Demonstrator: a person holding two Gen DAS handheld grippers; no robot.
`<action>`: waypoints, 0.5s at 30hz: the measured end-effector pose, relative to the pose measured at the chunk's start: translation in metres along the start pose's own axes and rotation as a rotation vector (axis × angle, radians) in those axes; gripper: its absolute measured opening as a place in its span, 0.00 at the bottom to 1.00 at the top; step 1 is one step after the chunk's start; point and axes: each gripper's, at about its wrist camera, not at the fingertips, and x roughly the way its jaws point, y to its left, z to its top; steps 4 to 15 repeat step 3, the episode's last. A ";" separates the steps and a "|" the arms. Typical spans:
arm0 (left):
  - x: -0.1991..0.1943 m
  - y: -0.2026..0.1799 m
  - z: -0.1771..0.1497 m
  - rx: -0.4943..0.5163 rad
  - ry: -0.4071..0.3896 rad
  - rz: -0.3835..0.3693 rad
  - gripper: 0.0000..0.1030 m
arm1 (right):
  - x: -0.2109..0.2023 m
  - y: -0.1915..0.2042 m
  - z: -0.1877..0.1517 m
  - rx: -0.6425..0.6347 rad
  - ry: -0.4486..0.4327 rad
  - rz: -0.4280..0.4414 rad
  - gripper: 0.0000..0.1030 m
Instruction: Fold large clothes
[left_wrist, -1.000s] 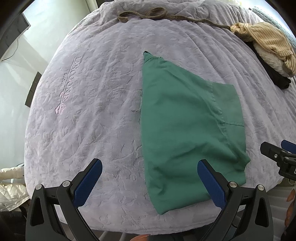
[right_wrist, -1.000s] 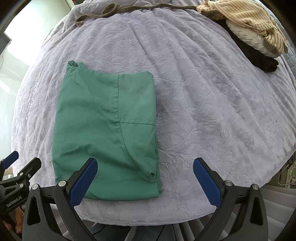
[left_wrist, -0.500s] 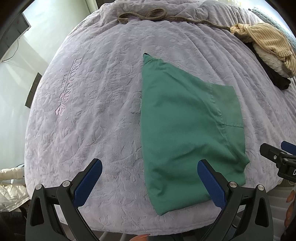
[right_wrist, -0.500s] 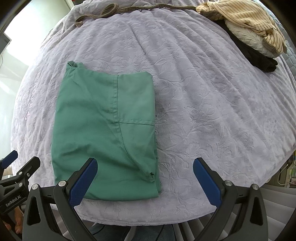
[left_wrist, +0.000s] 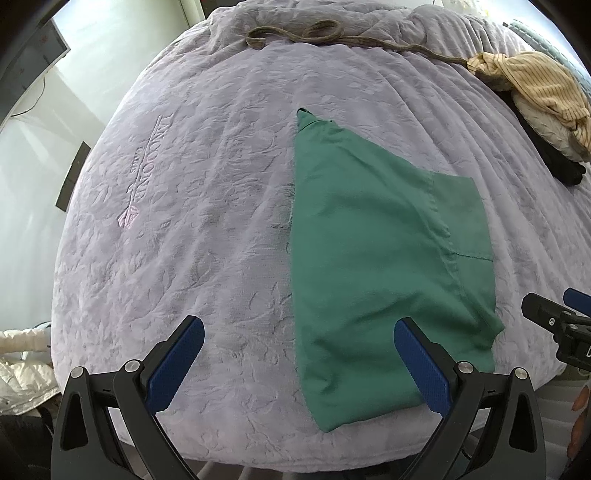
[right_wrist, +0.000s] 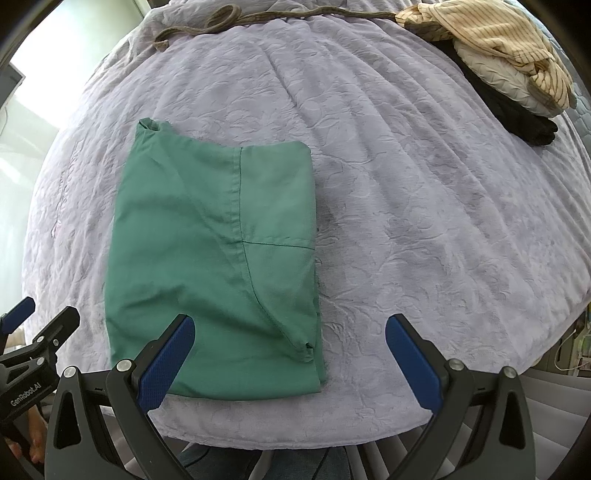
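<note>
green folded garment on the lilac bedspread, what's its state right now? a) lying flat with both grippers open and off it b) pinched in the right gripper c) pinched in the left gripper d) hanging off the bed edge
a: the green folded garment lies flat on the lilac bedspread, and both the left gripper and right gripper are wide open and empty.

Folded green garment (left_wrist: 376, 258) on lilac bedspread (left_wrist: 192, 229), left tongs (left_wrist: 299, 354) spread wide, empty

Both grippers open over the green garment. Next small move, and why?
Probably lower the right gripper onto the near edge of the green garment and the left gripper onto its near-left corner. Both hang open and hold nothing, and the garment lies flat, already folded narrow, so a near-to-far fold looks next.
</note>
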 end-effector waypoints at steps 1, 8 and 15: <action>0.000 0.000 0.000 0.001 0.001 -0.002 1.00 | 0.000 0.001 0.000 0.001 0.000 0.001 1.00; 0.000 -0.001 -0.001 0.000 0.005 -0.010 1.00 | 0.000 0.000 0.000 0.001 0.000 0.000 1.00; 0.000 -0.001 -0.001 0.000 0.005 -0.010 1.00 | 0.000 0.000 0.000 0.001 0.000 0.000 1.00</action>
